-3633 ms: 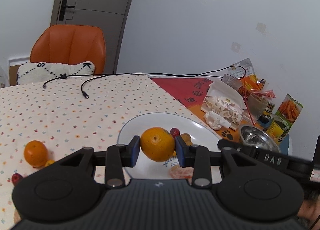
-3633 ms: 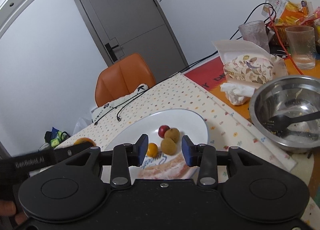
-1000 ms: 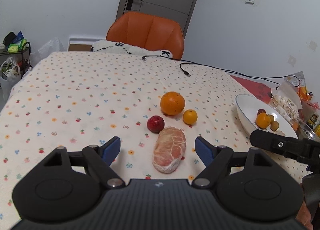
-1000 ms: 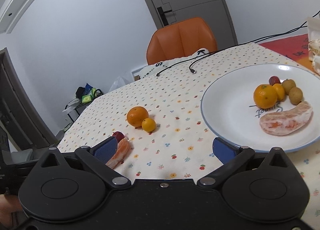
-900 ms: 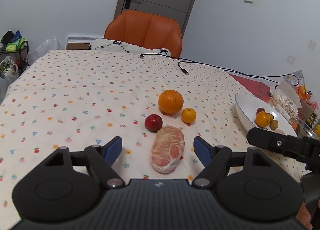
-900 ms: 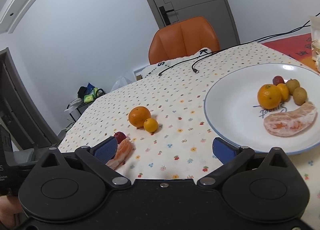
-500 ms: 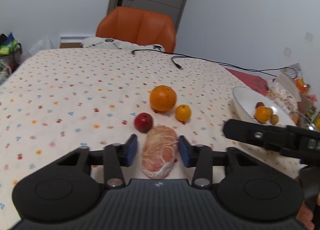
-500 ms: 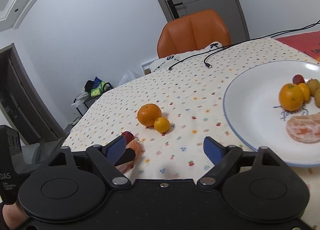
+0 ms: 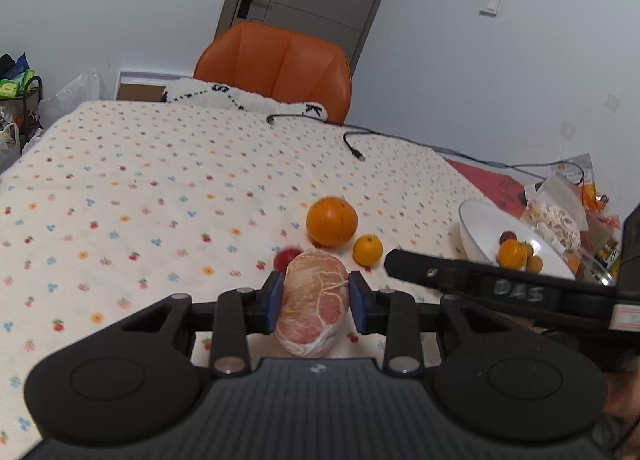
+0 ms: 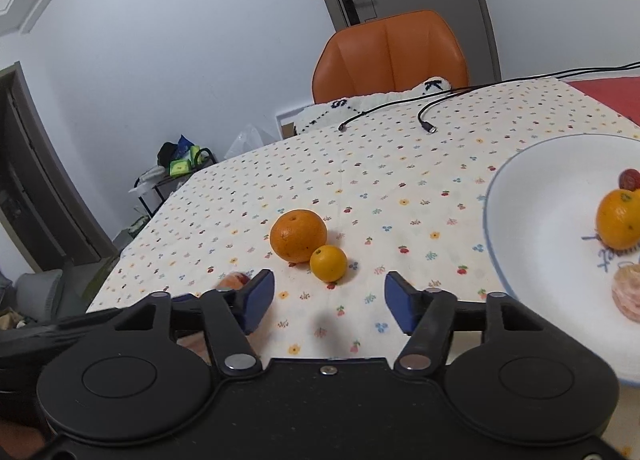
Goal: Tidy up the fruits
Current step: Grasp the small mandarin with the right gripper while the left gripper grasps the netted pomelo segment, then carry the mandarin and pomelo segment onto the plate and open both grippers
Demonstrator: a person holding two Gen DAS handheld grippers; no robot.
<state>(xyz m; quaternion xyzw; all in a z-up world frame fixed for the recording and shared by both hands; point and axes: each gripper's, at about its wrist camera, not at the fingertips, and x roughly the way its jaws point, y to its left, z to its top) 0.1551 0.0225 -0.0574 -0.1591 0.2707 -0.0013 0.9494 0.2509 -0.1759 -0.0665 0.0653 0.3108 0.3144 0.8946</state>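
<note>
My left gripper (image 9: 316, 302) is shut on a peeled pomelo segment (image 9: 314, 314), pinched between both blue pads. Just behind it lie a small red fruit (image 9: 285, 257), a large orange (image 9: 331, 221) and a small orange (image 9: 367, 249) on the flowered tablecloth. My right gripper (image 10: 329, 300) stands open, low over the cloth, with the small orange (image 10: 328, 262) and large orange (image 10: 298, 235) a little beyond its fingers. The white plate (image 10: 532, 228) at right holds an orange (image 10: 619, 218), a red fruit and another pomelo segment (image 10: 627, 292).
An orange chair (image 9: 276, 64) with a white cushion stands at the table's far side. Black cables (image 9: 354, 146) lie across the far cloth. Snack bags and a metal bowl crowd the far right past the plate (image 9: 476, 228). The right gripper's body (image 9: 500, 290) crosses the left view.
My left gripper went from open around the pomelo segment to shut on it. My right gripper narrowed a little and swung left toward the two oranges.
</note>
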